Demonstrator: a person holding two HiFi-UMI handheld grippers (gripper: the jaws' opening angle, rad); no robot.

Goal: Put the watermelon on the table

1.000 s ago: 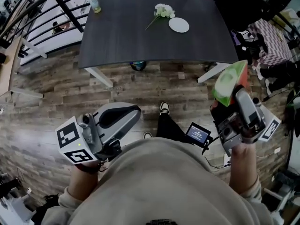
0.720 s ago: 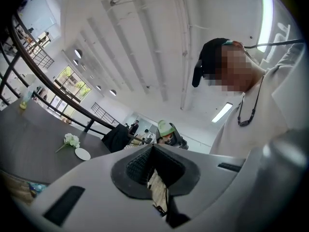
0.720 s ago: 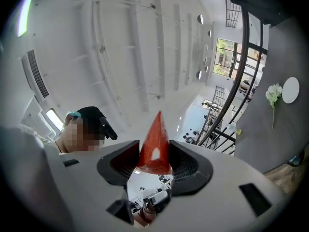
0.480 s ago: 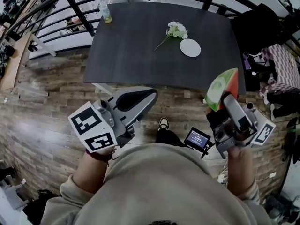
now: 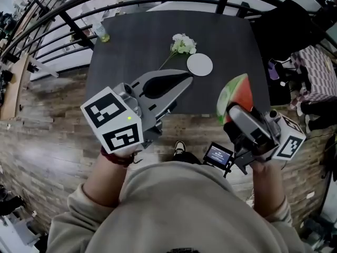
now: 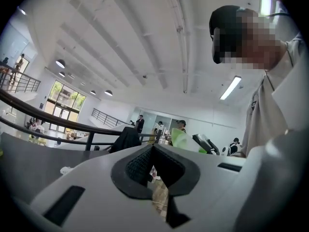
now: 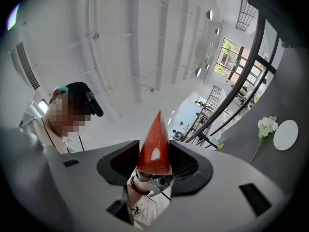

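Observation:
A watermelon slice with red flesh and a green rind stands upright in my right gripper, just short of the near right edge of the dark table. In the right gripper view the red wedge sits between the pads, with the right gripper shut on it. My left gripper reaches over the table's near edge, jaw tips together and nothing held. The left gripper view shows the left gripper with its tips meeting.
On the table lie white flowers, a white plate and, at the far left corner, a bottle. A black railing curves behind the table. A dark chair stands to its right. The floor is wood plank.
Both grippers have moved forward toward the table. The left one now reaches over its near edge. The watermelon slice has stayed in the right gripper.

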